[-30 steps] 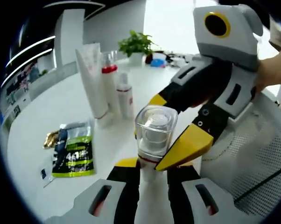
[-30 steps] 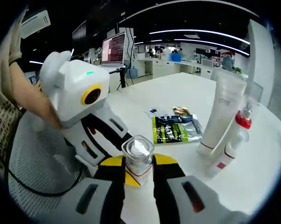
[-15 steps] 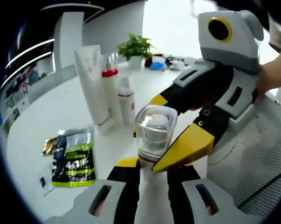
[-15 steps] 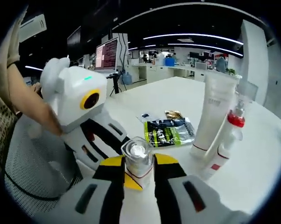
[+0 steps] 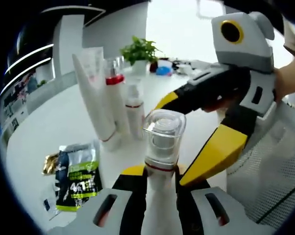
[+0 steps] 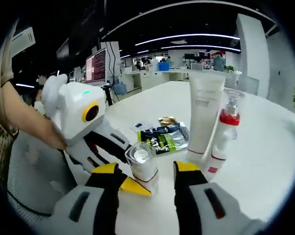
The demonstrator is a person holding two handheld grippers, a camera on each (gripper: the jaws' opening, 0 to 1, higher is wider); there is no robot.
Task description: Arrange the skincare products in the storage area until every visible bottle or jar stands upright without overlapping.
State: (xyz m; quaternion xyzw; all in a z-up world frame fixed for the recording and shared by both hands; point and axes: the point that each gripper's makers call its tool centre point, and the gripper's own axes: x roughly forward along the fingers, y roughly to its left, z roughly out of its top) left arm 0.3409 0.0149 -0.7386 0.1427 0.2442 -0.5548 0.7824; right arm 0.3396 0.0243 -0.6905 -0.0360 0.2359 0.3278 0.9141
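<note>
Bottle (image 5: 160,147) stands upright, pinched in your left tool (image 5: 159,188); your right tool (image 6: 146,176), jaws spread, flanks its cap.

Your right gripper (image 6: 143,172) now has its jaws spread apart off the clear-capped bottle (image 5: 162,147), where earlier they clamped it.

Pump bottle (image 6: 142,168) upright on table (image 6: 265,161); sachets (image 6: 162,138) behind it, tube (image 6: 202,117) right.
</note>
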